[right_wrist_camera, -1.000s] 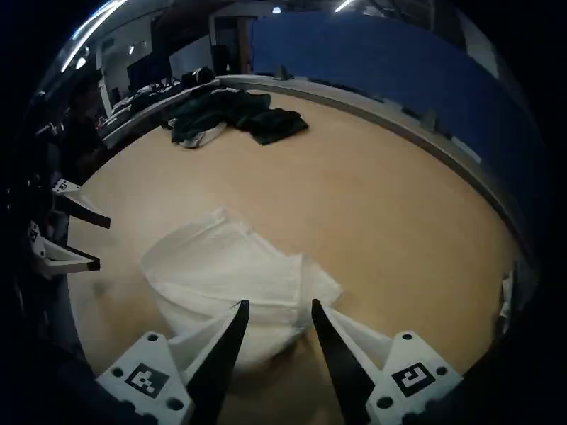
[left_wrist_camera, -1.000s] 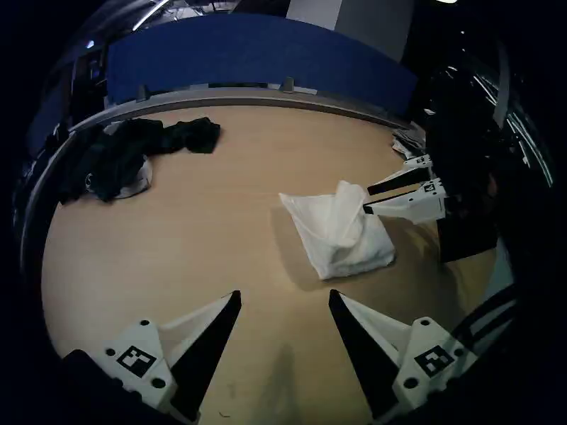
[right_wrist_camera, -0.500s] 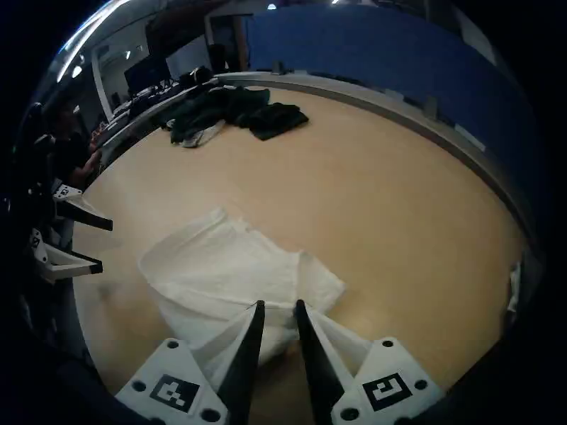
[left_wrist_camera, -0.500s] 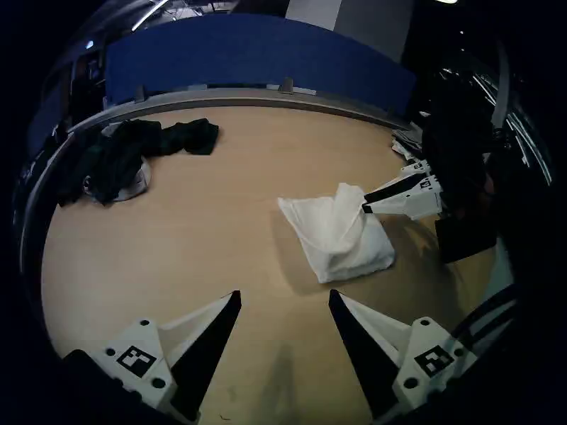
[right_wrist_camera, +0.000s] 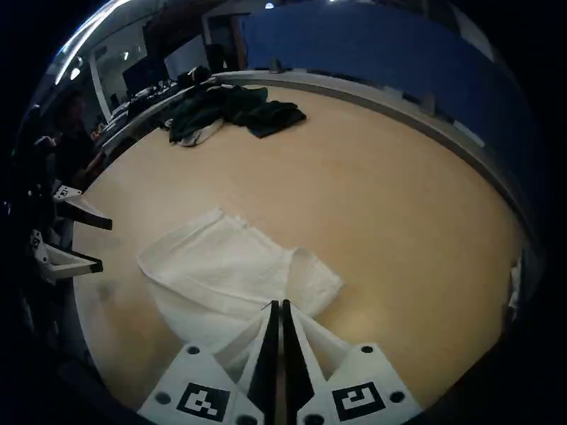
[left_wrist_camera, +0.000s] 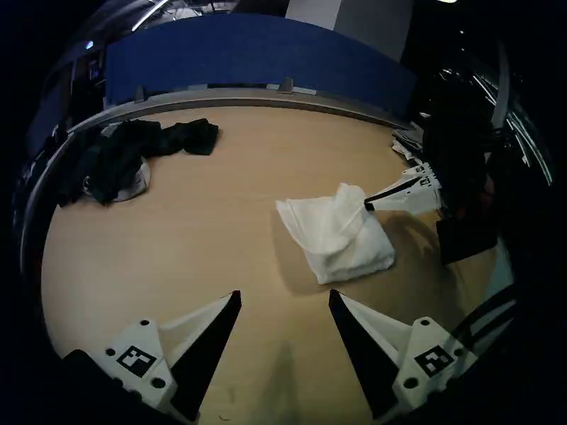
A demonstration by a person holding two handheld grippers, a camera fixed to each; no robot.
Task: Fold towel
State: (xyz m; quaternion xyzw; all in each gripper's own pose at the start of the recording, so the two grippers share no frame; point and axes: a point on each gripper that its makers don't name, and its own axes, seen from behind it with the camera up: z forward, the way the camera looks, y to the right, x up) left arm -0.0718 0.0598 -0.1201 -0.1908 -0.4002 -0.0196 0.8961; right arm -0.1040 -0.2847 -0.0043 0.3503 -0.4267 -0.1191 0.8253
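A white towel [left_wrist_camera: 333, 230], partly folded and bunched, lies on the wooden table [left_wrist_camera: 212, 212], right of centre. My right gripper [right_wrist_camera: 278, 304] is shut on the towel's [right_wrist_camera: 227, 265] near edge, its fingers pressed together with cloth between the tips. In the left gripper view the same right gripper [left_wrist_camera: 370, 205] pinches the raised flap at the towel's right side. My left gripper [left_wrist_camera: 283, 295] hovers open over bare table, short of the towel, with nothing between its fingers. The right gripper view shows that left gripper [right_wrist_camera: 96, 244] open at the far left.
A heap of dark clothes [left_wrist_camera: 127, 152] lies at the table's back left, and the same dark clothes [right_wrist_camera: 227, 113] show far off in the right gripper view. A blue partition [left_wrist_camera: 248, 57] runs behind the table's curved far edge. A person in dark clothing [left_wrist_camera: 468, 177] stands at the right.
My right gripper's fingers have closed from wide apart to pressed together on the towel's edge. The left gripper has stayed open in the same place.
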